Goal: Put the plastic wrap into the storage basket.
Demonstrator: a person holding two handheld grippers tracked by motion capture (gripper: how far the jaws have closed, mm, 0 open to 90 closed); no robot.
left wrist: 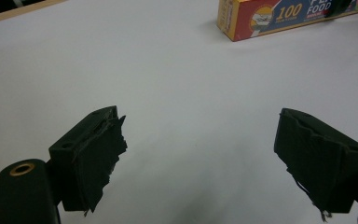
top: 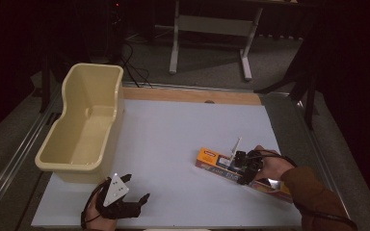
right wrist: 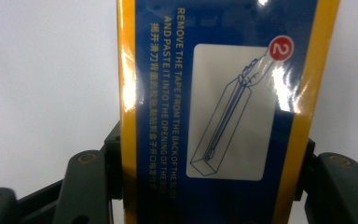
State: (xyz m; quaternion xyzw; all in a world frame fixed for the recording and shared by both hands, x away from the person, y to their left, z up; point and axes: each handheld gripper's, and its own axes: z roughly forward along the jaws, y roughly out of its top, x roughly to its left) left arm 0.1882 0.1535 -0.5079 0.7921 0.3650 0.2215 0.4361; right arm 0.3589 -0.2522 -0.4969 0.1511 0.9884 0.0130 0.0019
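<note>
The right gripper (right wrist: 205, 186) has its 2 jaws set against the long yellow edges of the cling-film box (right wrist: 223, 93), closed onto it across its narrow width. In the high view that gripper (top: 244, 167) sits over the middle of the box (top: 212, 160), which lies flat on the white sheet (top: 173, 144) at the right, well apart from the cream plastic tub (top: 84, 125) at the far left.

The box is long and glossy, so a grip off its balance point could let 1 end sag or swing on lifting, and a light squeeze could let it slide out. A hard squeeze could crush the cardboard.

The left gripper (top: 125, 195) rests near the front edge, jaws spread wide with nothing between them, too far off to steady the box.
</note>
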